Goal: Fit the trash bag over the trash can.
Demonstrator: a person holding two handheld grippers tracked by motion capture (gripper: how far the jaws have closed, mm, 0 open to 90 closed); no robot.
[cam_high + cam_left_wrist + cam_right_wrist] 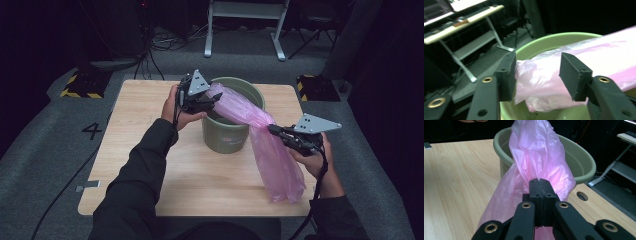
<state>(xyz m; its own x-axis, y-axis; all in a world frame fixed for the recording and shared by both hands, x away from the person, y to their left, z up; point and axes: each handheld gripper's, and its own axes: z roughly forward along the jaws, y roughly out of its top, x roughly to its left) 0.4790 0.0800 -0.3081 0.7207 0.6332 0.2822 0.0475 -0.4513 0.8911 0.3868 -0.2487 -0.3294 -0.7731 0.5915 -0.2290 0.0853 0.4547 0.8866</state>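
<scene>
a pink bag (260,140) is stretched across the mouth of a green bin (227,131) that stands near the middle of the table (150,150). in the high view, one end of the bag is seen at the bin's 10 o'clock rim and the rest is draped over the 4 o'clock rim, down onto the table. the left gripper (212,98) is held at the rim with its jaws partly apart; in the left gripper view the bag's end (537,82) lies between them, touching one pad only. the right gripper (274,131) is clamped tight on a pinch of the bag at the bin's 4 o'clock side.
</scene>
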